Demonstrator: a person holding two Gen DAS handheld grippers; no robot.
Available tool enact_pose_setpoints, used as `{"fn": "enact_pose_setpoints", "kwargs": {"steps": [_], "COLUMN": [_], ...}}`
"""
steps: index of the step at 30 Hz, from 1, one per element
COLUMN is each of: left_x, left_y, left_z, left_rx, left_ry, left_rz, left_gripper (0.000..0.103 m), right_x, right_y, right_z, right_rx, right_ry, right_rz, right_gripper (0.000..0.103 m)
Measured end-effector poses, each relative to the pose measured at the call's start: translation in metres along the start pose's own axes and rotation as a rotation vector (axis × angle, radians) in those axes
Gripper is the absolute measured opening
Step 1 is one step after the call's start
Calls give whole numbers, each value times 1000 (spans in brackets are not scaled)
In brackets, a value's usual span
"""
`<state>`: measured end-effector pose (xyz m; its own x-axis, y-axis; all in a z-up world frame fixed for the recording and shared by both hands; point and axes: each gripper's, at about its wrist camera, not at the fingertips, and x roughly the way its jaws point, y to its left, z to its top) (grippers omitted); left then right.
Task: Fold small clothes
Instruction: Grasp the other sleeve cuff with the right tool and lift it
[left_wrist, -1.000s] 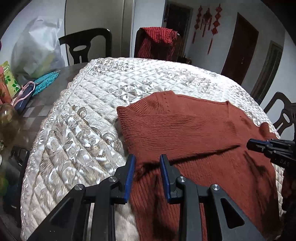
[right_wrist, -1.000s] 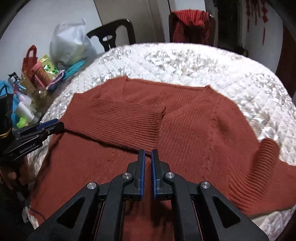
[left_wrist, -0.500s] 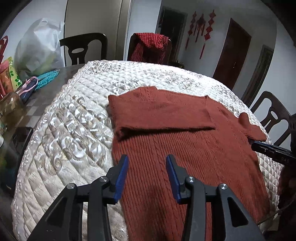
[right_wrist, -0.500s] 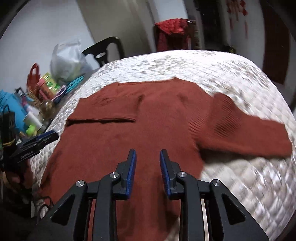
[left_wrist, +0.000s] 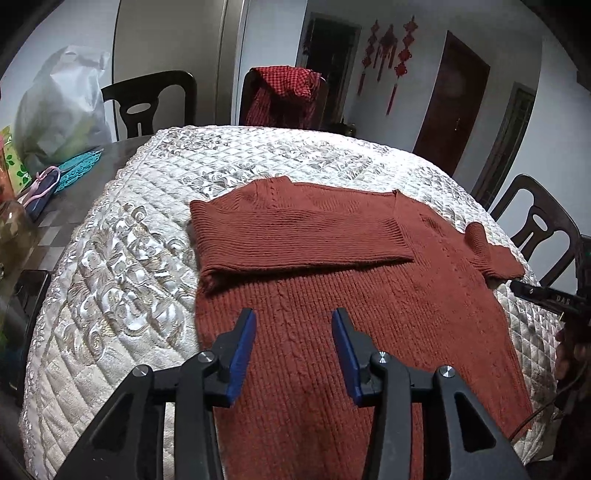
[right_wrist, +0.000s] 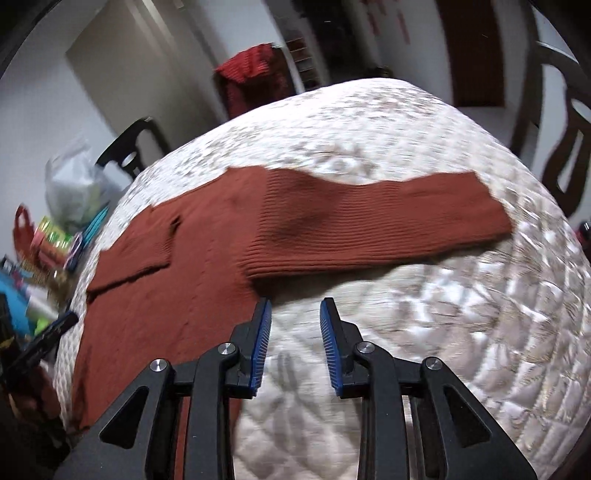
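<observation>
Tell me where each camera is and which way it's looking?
Left wrist: sits on the open left gripper, above the sweater body, facing the folded sleeve and chairs.
Right wrist: sits on the open right gripper, over the quilt, facing the spread sleeve.
Both show the sweater, the quilt and the plastic bag.

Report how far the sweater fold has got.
Done: one sleeve of the rust sweater is folded across the chest. In hand: nothing; the left hand-held gripper hangs open over the body, and the right hand-held gripper is open over the quilt, just below the other sleeve. Left: that sleeve lies stretched out sideways and needs folding in, then the body needs folding.
</observation>
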<state>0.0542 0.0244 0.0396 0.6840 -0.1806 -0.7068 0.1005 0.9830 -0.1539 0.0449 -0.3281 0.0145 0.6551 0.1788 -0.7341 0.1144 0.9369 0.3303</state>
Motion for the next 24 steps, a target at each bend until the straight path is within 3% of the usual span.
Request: {"fn": "enact_pose_setpoints", "kwargs": {"steps": [1,10,16,17,19,24], "left_x": [2,17,28,27,28,28], "left_y": [-1,-2,0,-1,-2,-2], "left_z": [0,-4,-12,-13,-13,-13], "left_rx": [2,1,-12,-5,1,0], "left_ry": [3,33,64,59,57,55], "left_rz": [-1,2,11,13,9,-2], "left_gripper": [46,46,46,46,50,52], "right_x": [-2,0,4,6,10,0], "right_y": [-8,-75,-90,-92,-96,-79], "right_z": [2,22,37,39,42,53], "right_rx": [28,315,375,380,399,353], "right_ry": [-10,-72,-124,-121,-109,-141], "right_rz": [-4,0,-45,-68,-75,-23], "right_gripper": [51,51,49,40,13,6]}}
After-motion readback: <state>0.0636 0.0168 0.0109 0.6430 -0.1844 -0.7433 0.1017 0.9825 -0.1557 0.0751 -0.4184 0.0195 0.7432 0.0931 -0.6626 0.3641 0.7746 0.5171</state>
